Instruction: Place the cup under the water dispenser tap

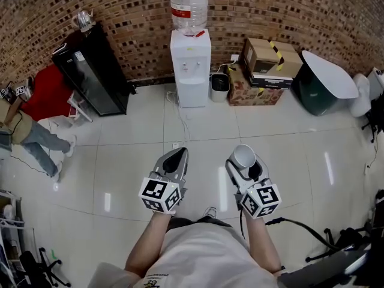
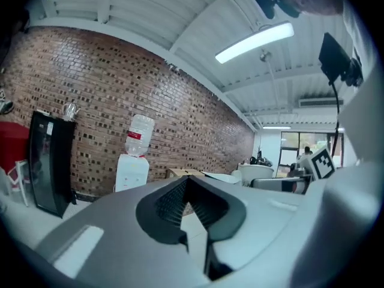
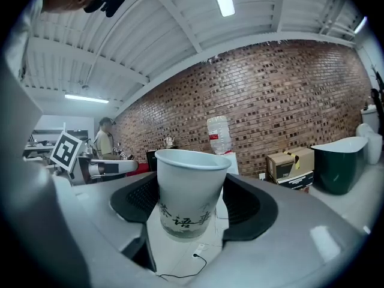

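Observation:
A white paper cup [image 1: 243, 156] [image 3: 189, 188] with dark characters stands upright between the jaws of my right gripper [image 1: 245, 162] [image 3: 191, 198], which is shut on its sides. My left gripper [image 1: 178, 156] [image 2: 187, 188] is beside it on the left, jaws together with nothing in them. Both are held about level above the tiled floor and point toward the white water dispenser [image 1: 190, 71] [image 2: 131, 171] [image 3: 231, 159]. The dispenser stands against the brick wall some way ahead, with a clear bottle [image 1: 188, 5] on top. Its taps [image 1: 191, 65] have nothing under them.
A black fridge [image 1: 93, 71] stands left of the dispenser. On its right are a small bin [image 1: 220, 86], cardboard boxes [image 1: 267, 62] and a dark green bin [image 1: 321, 83]. A person [image 1: 30, 138] is at the far left. A cable [image 1: 294, 225] lies on the floor at lower right.

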Demonstrator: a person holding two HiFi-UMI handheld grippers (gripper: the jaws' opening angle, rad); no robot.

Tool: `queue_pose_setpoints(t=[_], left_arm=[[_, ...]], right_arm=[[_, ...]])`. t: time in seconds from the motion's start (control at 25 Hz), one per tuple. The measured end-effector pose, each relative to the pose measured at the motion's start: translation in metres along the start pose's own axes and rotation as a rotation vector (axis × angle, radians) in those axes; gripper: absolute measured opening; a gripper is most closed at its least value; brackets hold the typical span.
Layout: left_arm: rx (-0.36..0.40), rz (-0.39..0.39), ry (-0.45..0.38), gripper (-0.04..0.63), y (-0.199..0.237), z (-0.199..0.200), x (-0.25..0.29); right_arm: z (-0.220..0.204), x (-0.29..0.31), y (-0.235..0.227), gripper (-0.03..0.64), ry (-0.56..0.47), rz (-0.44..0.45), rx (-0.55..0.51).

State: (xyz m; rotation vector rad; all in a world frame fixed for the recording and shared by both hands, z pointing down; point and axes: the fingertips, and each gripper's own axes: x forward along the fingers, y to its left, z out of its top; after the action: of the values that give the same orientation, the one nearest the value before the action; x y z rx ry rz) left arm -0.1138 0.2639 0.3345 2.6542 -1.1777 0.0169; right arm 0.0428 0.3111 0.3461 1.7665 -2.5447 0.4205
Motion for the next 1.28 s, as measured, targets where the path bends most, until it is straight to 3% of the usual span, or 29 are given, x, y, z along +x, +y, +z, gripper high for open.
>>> queue_pose_setpoints(t=[0.24,0.44,0.52,0.72,0.92,1.28], left_arm=[[-0.08,-0.005,-0.034,0.011,-0.031,-0.003,0.023],[0.06,0.004,-0.033,0.011,-0.055,0.003,0.028],[0.063,0.001,-0.029,0.011,-0.054,0.006,0.032],[0.064,-0.001,-0.006,0.011,-0.044,0.0,0.05],[0.009,-0.024,0.005,0.011,-0.017,-0.005,0.083],[-0.016,-0.007,0.04,0.011,0.06,-0.002,0.176]], right_arm=[[-0.003,-0.019,-0.038,0.325,0.011,0.027,-0.003],[-0.004,-0.026,-0.053,0.325,-0.002,0.043,0.012],[-0.003,-0.021,-0.054,0.325,-0.008,0.045,0.023],[-0.007,-0.011,-0.061,0.325,-0.013,0.037,0.035],[-0.007,0.015,-0.084,0.325,0.006,0.003,0.021],[0.017,0.121,-0.131,0.325,0.057,0.012,-0.039]])
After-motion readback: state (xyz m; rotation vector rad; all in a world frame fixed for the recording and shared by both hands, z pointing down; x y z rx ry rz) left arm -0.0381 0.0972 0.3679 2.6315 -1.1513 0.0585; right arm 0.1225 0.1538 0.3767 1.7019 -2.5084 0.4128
